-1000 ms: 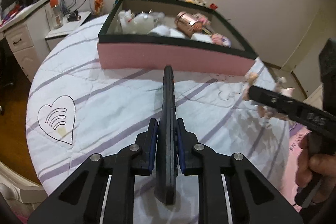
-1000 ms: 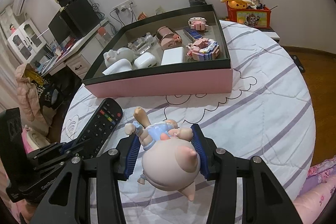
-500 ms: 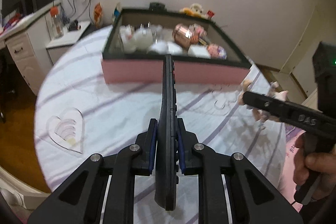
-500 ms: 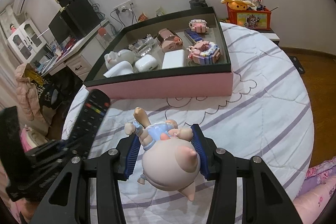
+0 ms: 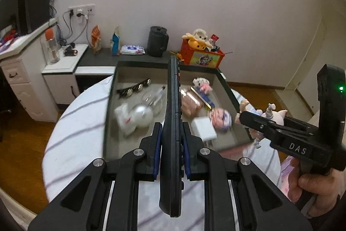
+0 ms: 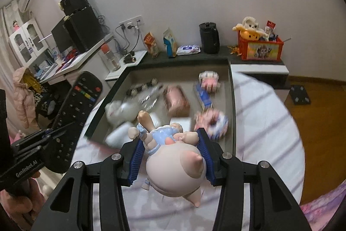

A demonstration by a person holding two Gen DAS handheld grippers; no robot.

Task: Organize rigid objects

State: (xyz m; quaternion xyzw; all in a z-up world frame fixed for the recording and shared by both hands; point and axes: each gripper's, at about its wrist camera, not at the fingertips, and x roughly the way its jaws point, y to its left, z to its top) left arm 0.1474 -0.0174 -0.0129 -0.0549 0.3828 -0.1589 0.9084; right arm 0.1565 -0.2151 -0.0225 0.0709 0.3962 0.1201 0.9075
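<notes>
Left gripper (image 5: 172, 140) jaws pinching remote control (image 5: 172, 122) edge-up; right gripper (image 6: 170, 157) jaws pinching pig figurine (image 6: 173, 163), above open pink box (image 6: 232, 101).

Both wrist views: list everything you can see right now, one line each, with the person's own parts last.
Remote control: one, black, edge-on in the left claw.
Pig figurine: one, pink with blue dress, in the right claw.
Storage box: one, dark rim, pink side, on the striped bedspread.
Box contents: blurred; white block, pink case, pink-blue toy, clear bottle.
Toy bin: one, red-orange, on the dark ledge behind.
Canister: one, black, same ledge.
Snack bags: two, same ledge.
Wipes pack: one, white.
Left claw: shut on the remote.
Right claw: shut on the figurine.
Hand: holding the right claw's handle.
</notes>
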